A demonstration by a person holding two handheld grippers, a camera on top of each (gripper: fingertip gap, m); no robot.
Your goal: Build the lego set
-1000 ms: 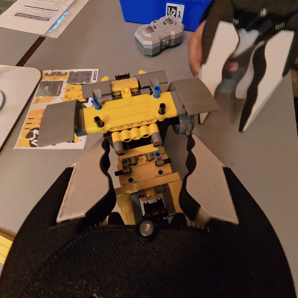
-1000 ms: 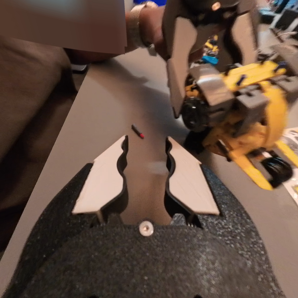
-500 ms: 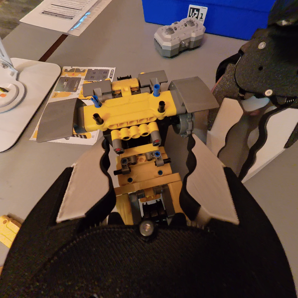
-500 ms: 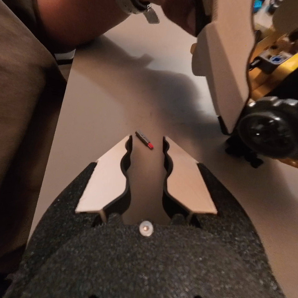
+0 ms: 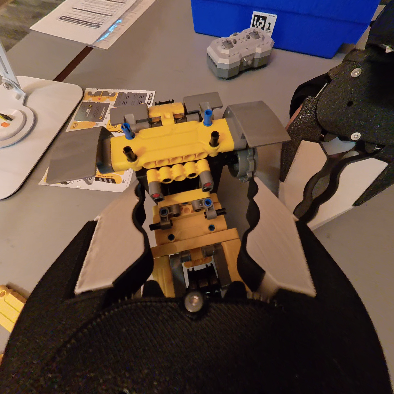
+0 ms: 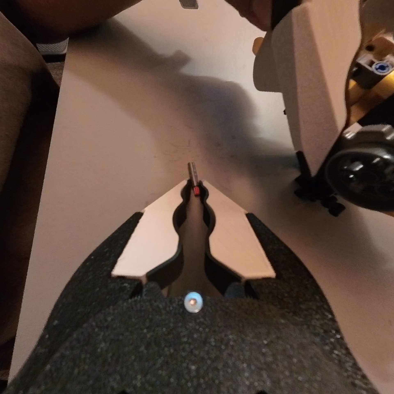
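Note:
My left gripper (image 5: pixel 195 189) is shut on a yellow and grey brick-built vehicle model (image 5: pixel 170 145), gripping its narrow yellow body and holding it over the grey table (image 5: pixel 53 230). My right gripper (image 6: pixel 194 183) is shut on a small grey pin with a red end (image 6: pixel 192 173) lying on the table; the pin's grey end sticks out past the tips. In the left wrist view the right gripper (image 5: pixel 300 213) stands tips-down just right of the model. In the right wrist view a left finger (image 6: pixel 298 85) and the model's dark wheel hub (image 6: pixel 362 170) are at the upper right.
A grey battery-box brick (image 5: pixel 241 55) and a blue bin (image 5: pixel 298 23) are at the back. A sticker sheet (image 5: pixel 93 110) and a white stand base (image 5: pixel 38 132) lie to the left, with a yellow piece (image 5: pixel 8 307) at lower left. A person's arm (image 6: pixel 64 19) is nearby.
My right gripper moved forward to the pin and closed on it; the pin now lies in line with the fingers. The left gripper kept its hold on the model.

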